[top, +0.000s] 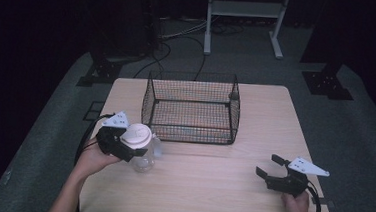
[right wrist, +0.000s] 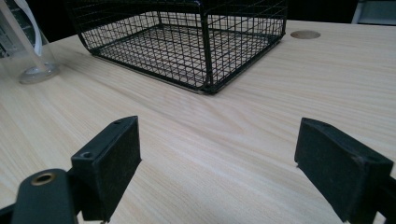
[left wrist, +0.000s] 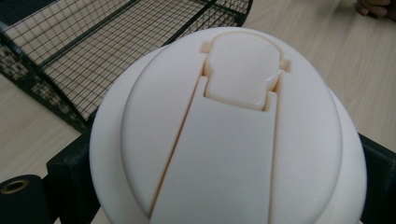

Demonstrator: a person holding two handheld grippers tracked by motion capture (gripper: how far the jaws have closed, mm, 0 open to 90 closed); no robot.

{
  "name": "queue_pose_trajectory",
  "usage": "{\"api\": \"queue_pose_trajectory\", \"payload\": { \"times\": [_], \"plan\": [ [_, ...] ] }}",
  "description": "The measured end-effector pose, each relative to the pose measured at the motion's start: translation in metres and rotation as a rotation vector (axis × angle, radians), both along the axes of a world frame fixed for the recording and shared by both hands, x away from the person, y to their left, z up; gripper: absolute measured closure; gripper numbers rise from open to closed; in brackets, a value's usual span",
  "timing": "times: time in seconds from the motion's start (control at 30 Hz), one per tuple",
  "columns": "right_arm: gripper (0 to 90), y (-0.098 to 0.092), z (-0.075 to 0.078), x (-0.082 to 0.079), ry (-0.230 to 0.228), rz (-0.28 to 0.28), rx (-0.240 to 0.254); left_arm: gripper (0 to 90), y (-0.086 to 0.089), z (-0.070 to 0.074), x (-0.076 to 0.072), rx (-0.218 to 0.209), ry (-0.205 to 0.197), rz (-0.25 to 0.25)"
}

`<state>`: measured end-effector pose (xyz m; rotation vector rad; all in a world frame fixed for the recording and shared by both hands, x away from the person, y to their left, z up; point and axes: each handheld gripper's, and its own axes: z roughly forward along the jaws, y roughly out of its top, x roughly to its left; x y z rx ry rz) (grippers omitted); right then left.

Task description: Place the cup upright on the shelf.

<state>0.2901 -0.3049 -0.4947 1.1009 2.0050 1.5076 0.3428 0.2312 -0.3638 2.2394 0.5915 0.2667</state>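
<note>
— Left gripper (top: 133,151)?
— Clamped around the cream lid (left wrist: 229,135) of a clear jug (top: 142,159), near left on the table (top: 210,188), just in front of the wire basket (top: 192,108).
— Right gripper (top: 271,168)?
— Wide open, holding nothing, low over bare wood at near right, well apart from the basket.

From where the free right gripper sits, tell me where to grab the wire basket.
Take the wire basket by its near corner post and top rim, approaching from the front-right. The open right gripper faces that corner; thin upright mesh walls suit a jaw each side.
</note>
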Motion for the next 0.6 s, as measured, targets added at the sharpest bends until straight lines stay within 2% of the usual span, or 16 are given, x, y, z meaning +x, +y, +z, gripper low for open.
{"api": "queue_pose_trajectory", "payload": {
  "times": [0.17,0.23,0.33,0.37,0.47,0.6],
  "plan": [
    [13.5,0.000,0.000,0.000,-0.001,-0.001,0.000,5.0,-0.016,0.010,-0.002,0.042,-0.001,-0.048],
    [13.5,0.000,0.000,0.000,-0.001,0.000,0.000,5.0,-0.028,0.018,-0.001,0.068,-0.010,-0.074],
    [13.5,0.000,0.000,0.000,-0.003,0.000,0.000,5.0,-0.043,0.028,0.000,0.075,-0.032,-0.093],
    [13.5,0.000,0.000,0.000,-0.003,0.000,0.000,5.0,-0.043,0.028,0.000,0.075,-0.032,-0.093],
    [13.4,0.000,0.000,0.000,-0.005,0.001,-0.001,5.0,-0.058,0.038,0.003,0.073,-0.033,-0.113],
    [13.4,0.000,0.000,0.000,-0.007,0.002,0.001,5.0,-0.072,0.048,0.009,0.094,-0.037,-0.134]
  ]
}}
